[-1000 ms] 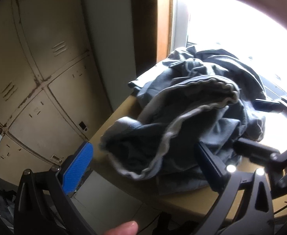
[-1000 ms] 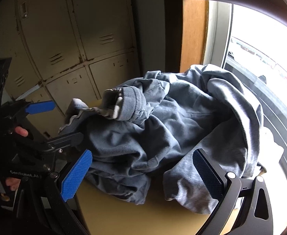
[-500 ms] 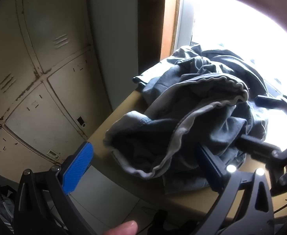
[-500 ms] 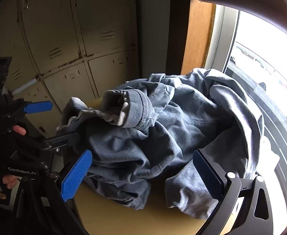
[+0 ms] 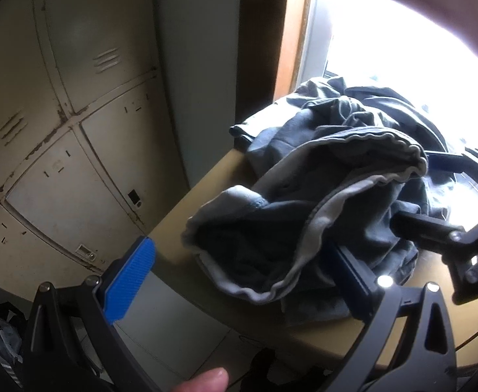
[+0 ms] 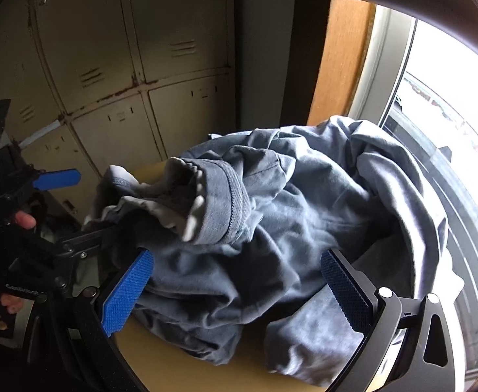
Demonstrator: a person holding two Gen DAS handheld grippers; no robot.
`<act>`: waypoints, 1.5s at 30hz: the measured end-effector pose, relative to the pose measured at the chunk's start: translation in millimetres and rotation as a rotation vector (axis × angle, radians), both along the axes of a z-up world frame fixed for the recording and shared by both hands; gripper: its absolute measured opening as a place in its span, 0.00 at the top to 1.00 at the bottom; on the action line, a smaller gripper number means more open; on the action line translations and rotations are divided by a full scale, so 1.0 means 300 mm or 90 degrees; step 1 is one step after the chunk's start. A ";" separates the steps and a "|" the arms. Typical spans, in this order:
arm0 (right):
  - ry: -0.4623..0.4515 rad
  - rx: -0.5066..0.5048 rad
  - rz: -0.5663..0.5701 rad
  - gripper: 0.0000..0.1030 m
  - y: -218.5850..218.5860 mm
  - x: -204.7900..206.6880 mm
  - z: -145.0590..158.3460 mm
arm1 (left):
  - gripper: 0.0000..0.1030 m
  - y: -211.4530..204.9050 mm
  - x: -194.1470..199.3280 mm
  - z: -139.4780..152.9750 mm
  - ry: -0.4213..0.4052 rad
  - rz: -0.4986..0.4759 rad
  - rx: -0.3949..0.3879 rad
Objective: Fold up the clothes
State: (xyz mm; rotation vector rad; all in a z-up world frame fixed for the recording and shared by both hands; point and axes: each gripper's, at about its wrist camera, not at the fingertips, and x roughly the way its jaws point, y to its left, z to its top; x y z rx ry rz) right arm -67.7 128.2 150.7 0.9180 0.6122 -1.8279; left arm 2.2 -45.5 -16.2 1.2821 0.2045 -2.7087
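Note:
A crumpled grey-blue garment [image 6: 271,215] with a pale ribbed hem lies heaped on a tan table [image 6: 206,372]; it also shows in the left wrist view [image 5: 320,196]. My right gripper [image 6: 235,290] is open, its blue pads at either side of the garment's near folds, holding nothing. My left gripper [image 5: 239,277] is open at the garment's left end by the hem opening; it also shows in the right wrist view [image 6: 56,196]. The right gripper appears in the left wrist view [image 5: 451,202], at the right of the heap.
Beige metal lockers [image 5: 59,130] stand behind and left of the table. A bright window [image 6: 451,130] with a wooden frame runs along the table's far right side. The table's left edge [image 5: 186,202] drops to a tiled floor.
Both grippers have moved slightly nearer the garment, which sits a little more to the right in both views. Both stay open. The garment has not moved.

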 end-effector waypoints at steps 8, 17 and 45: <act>-0.037 0.030 0.027 0.00 -0.076 -0.057 -0.033 | 0.01 -0.040 -0.009 -0.033 0.001 0.034 0.021; -0.068 0.027 0.048 0.71 -0.067 -0.043 -0.012 | 0.01 -0.047 -0.003 -0.047 0.008 0.050 0.026; -0.090 -0.281 0.038 0.92 0.703 0.205 0.527 | 0.90 0.593 0.090 0.398 0.140 -0.247 0.093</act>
